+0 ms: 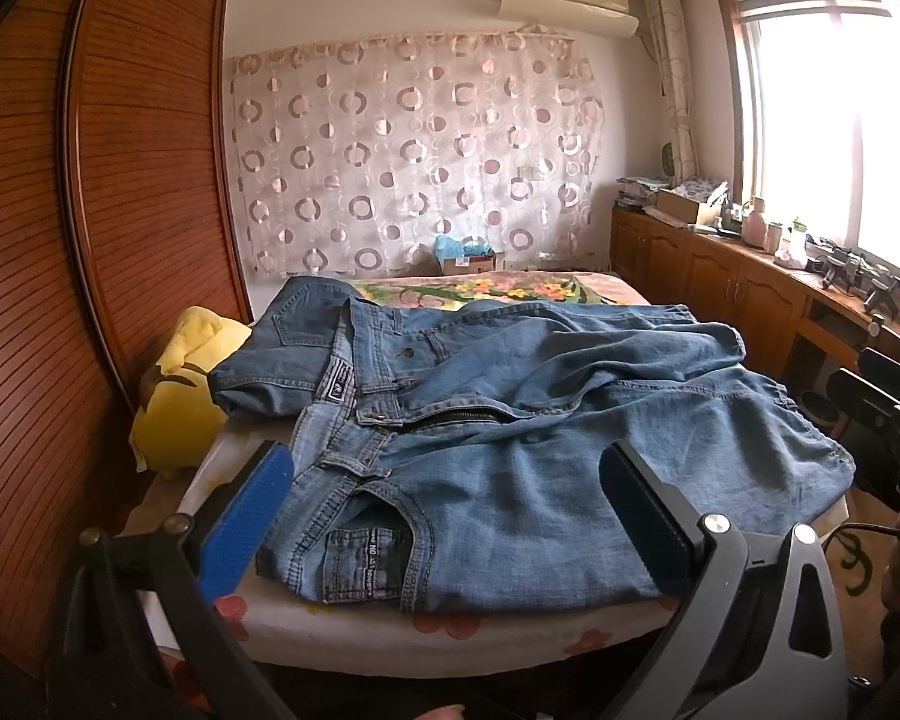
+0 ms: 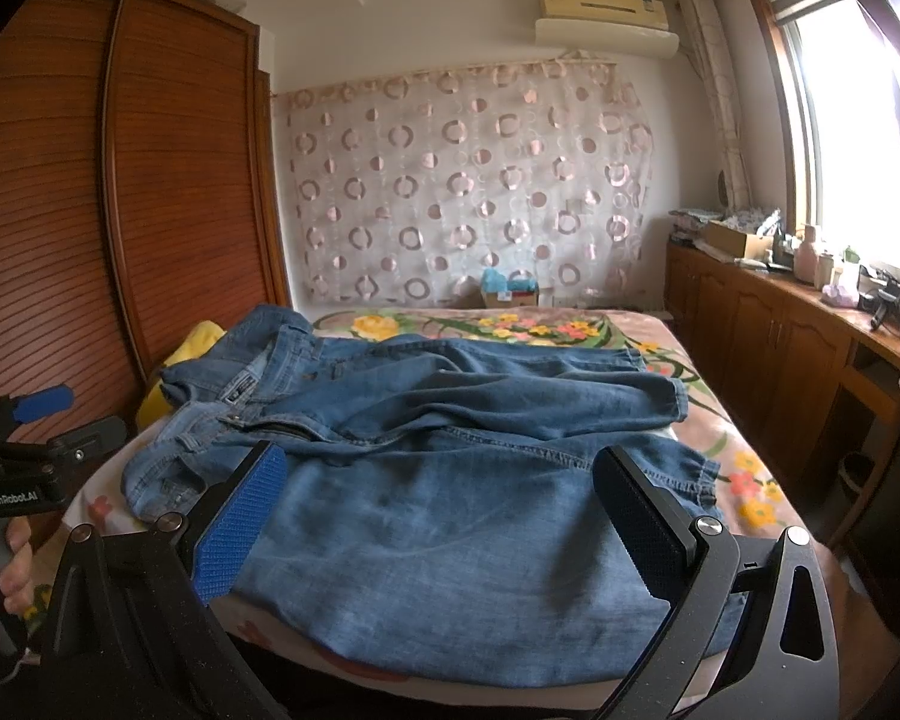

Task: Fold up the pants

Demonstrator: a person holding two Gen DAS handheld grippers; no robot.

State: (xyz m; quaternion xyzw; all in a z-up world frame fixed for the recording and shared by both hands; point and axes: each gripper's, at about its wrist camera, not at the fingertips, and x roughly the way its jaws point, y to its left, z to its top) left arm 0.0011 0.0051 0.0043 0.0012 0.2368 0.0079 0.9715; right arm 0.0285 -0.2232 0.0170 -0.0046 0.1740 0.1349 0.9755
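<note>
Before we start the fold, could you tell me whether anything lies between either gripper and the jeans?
Nothing visible does. The left gripper and right gripper are both open just above the jeans on the bed, with only denim between their fingers.

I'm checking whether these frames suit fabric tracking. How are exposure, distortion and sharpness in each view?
Left wrist view: the window is blown out white, the wardrobe bows from fisheye, yet the jeans are evenly lit with crisp stitching. Right wrist view: the same window glare at the right edge and dark corner vignetting, straight edges curve, and the jeans look sharp between the open right gripper.
</note>
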